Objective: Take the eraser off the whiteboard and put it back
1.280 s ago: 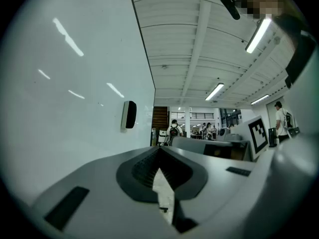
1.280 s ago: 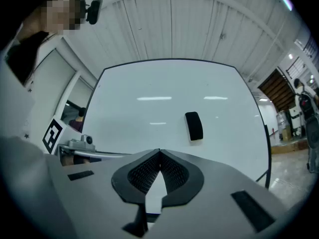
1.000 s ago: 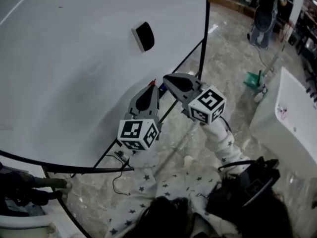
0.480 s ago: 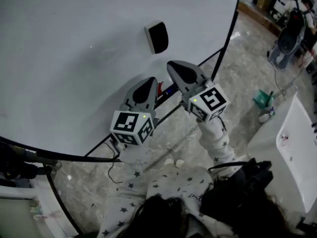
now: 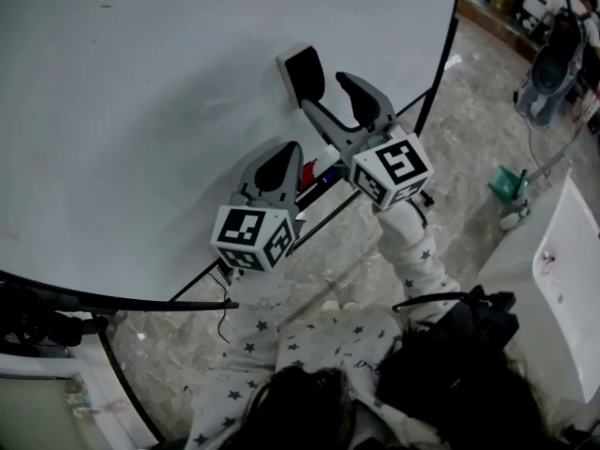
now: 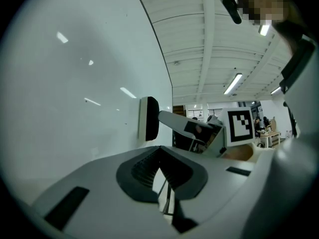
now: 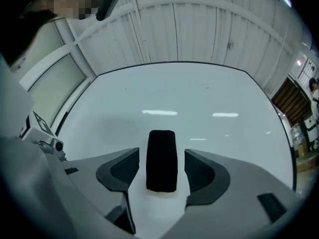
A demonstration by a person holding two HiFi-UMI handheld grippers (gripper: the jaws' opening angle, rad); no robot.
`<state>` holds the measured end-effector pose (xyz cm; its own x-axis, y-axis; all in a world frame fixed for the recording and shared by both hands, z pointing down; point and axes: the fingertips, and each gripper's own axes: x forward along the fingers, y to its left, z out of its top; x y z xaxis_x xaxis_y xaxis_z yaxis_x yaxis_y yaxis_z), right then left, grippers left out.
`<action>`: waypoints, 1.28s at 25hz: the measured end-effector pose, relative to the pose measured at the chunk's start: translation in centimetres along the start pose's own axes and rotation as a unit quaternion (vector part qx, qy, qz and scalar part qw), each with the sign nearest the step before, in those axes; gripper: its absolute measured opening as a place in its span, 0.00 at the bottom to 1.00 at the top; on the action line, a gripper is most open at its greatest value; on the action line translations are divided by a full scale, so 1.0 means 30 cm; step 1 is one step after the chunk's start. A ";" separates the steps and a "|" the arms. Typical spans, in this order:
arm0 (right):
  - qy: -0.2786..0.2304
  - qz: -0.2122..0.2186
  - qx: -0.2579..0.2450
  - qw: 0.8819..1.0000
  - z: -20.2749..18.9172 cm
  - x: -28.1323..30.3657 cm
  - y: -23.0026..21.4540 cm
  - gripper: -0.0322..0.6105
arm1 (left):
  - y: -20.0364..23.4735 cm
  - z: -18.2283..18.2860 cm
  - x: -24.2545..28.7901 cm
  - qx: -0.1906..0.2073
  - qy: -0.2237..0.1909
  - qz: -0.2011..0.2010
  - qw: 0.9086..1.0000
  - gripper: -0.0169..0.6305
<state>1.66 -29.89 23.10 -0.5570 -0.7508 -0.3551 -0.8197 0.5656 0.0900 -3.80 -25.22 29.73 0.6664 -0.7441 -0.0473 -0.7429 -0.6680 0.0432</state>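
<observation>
The eraser [image 5: 302, 73], white-bodied with a black felt face, clings to the whiteboard [image 5: 141, 111] near its right edge. My right gripper [image 5: 328, 96] points up at it; its jaws are opening and stand on either side of the eraser [image 7: 161, 159], with a gap at each pad. Lower left, my left gripper [image 5: 279, 157] is shut and empty, close to the board's bottom rail. From the left gripper view, the eraser [image 6: 148, 118] sticks out of the board with the right gripper [image 6: 185, 126] just beside it, and the left gripper's [image 6: 160, 169] own jaws are together.
A dark frame edges the whiteboard, and a tray along its bottom holds red and blue markers [image 5: 321, 176]. On the marble floor at right stand a white table [image 5: 553, 270] and a green dustpan [image 5: 506, 184]. A fan or stand [image 5: 553, 54] is at the far right.
My right gripper rose toward the eraser and its jaws went from shut to open around it. The left gripper shifted a little along the board's lower edge.
</observation>
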 end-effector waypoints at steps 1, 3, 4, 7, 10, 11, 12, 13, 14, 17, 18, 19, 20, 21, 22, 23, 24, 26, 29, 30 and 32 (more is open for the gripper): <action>-0.002 0.001 -0.004 1.000 0.001 0.019 0.000 0.47 | 0.004 -0.001 0.000 0.001 0.000 0.001 1.000 0.03; -0.006 0.000 -0.008 1.000 0.007 0.060 -0.002 0.50 | 0.015 0.004 -0.003 0.003 0.001 0.003 1.000 0.03; -0.007 -0.001 -0.012 1.000 0.010 0.077 -0.002 0.51 | 0.019 0.008 -0.006 0.004 0.002 0.004 1.000 0.03; -0.006 -0.003 -0.015 1.000 0.008 0.117 0.004 0.51 | 0.038 0.015 -0.020 0.005 0.003 0.009 1.000 0.03; -0.006 -0.010 -0.013 1.000 -0.010 0.167 0.008 0.51 | 0.078 0.019 -0.033 0.007 0.004 0.016 1.000 0.03; -0.006 -0.014 -0.012 1.000 -0.014 0.181 0.007 0.51 | 0.087 0.020 -0.036 0.008 0.004 0.017 1.000 0.03; -0.007 -0.017 -0.010 1.000 -0.018 0.191 0.005 0.51 | 0.093 0.021 -0.040 0.009 0.004 0.019 1.000 0.03; -0.009 -0.018 -0.008 1.000 -0.021 0.197 0.005 0.51 | 0.097 0.022 -0.043 0.011 0.005 0.021 1.000 0.03; -0.010 -0.017 -0.005 1.000 -0.024 0.201 0.005 0.51 | 0.100 0.022 -0.046 0.012 0.005 0.023 1.000 0.03; -0.021 -0.016 0.000 1.000 -0.031 0.202 -0.002 0.51 | 0.114 0.015 -0.051 0.011 0.006 0.029 0.999 0.03; -0.024 -0.018 0.001 1.000 -0.033 0.200 -0.005 0.51 | 0.117 0.012 -0.051 0.011 0.007 0.031 0.999 0.03; -0.026 -0.020 0.002 0.999 -0.034 0.199 -0.007 0.51 | 0.120 0.009 -0.053 0.012 0.007 0.033 0.999 0.03; -0.026 -0.022 0.003 0.999 -0.034 0.199 -0.008 0.50 | 0.122 0.008 -0.055 0.012 0.008 0.034 0.999 0.03; -0.026 -0.023 0.004 0.999 -0.032 0.198 -0.007 0.47 | 0.122 0.009 -0.057 0.013 0.008 0.035 0.999 0.03; -0.025 -0.025 0.006 0.999 -0.029 0.197 -0.005 0.47 | 0.122 0.009 -0.060 0.014 0.009 0.037 0.999 0.03; -0.024 -0.027 0.008 0.999 -0.027 0.196 -0.003 0.46 | 0.122 0.010 -0.063 0.014 0.009 0.038 0.999 0.03; -0.022 -0.028 0.011 0.999 -0.026 0.195 -0.002 0.46 | 0.123 0.010 -0.066 0.014 0.009 0.040 0.999 0.03; -0.020 -0.030 0.017 0.999 -0.027 0.195 -0.001 0.45 | 0.124 0.010 -0.072 0.013 0.010 0.042 0.999 0.03; -0.019 -0.032 0.026 0.999 -0.025 0.192 0.000 0.45 | 0.121 0.014 -0.081 0.013 0.009 0.044 0.999 0.03; -0.018 -0.033 0.029 0.999 -0.024 0.190 0.001 0.45 | 0.120 0.015 -0.084 0.013 0.009 0.045 0.999 0.03; -0.017 -0.035 0.033 0.999 -0.024 0.188 0.002 0.45 | 0.119 0.016 -0.090 0.013 0.009 0.046 0.999 0.03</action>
<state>-1.63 -34.34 21.78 -0.4935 -0.7777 -0.3895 -0.8452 0.5345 0.0038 -8.29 -25.58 29.54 0.5968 -0.8019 -0.0267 -0.8017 -0.5973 0.0212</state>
